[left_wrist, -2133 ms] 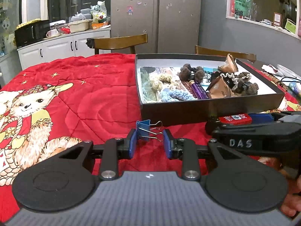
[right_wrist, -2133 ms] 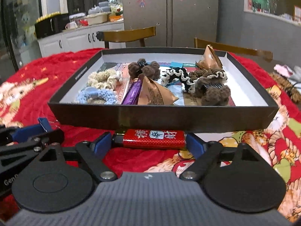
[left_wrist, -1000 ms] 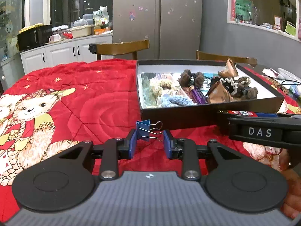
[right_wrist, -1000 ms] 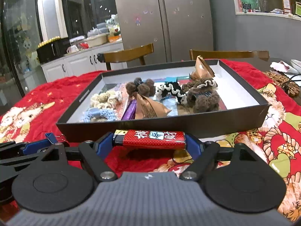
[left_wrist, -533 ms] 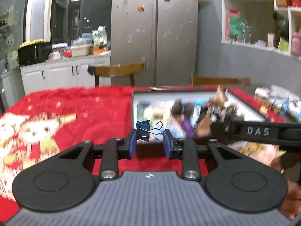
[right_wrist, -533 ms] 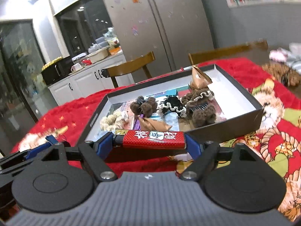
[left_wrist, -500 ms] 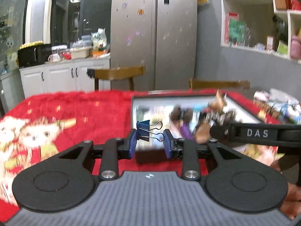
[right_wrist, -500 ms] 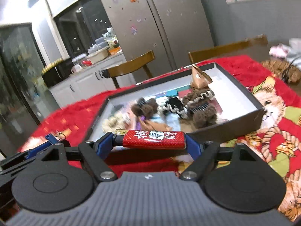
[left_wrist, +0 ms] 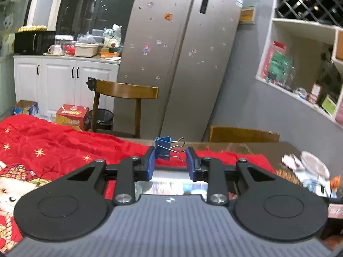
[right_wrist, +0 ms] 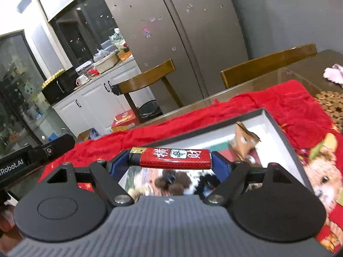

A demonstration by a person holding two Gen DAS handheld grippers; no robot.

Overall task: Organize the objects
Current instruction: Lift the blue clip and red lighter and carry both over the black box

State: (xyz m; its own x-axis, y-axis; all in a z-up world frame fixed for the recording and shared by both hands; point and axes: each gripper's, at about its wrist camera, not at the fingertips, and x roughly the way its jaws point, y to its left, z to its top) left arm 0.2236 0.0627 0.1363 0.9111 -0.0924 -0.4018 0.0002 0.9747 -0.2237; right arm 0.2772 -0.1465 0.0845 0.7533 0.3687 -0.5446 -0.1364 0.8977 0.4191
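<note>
- My left tongs (left_wrist: pixel 171 160) have blue pads clenched on a small blue binder clip (left_wrist: pixel 164 148): a folded sheet-metal body with two thin silver wire loops lying sideways toward the right pad. The gap between the pads is narrow.
- My right tongs (right_wrist: pixel 171 160) stand much wider, gripping a red lighter (right_wrist: pixel 174 158) end to end. It is a glossy, rounded bar with fine white dots, white characters and a gold-and-black cap at its left end, held level across the gap.
- Both held things hang in the air above the open black box (right_wrist: pixel 285 132), a shallow cardboard tray with dark walls and a pale inside. Blurred brown fuzzy pieces and a tan folded packet lie in it.
- The box sits on a crinkled red cloth (left_wrist: pixel 64 143) with gold stars and a printed bear, spread over the worktop.
- Both tongs point forward and slightly down, and each view is rolled, so the room leans.
- My left tongs' black body (right_wrist: pixel 42 150) shows at the left edge of the right view.
</note>
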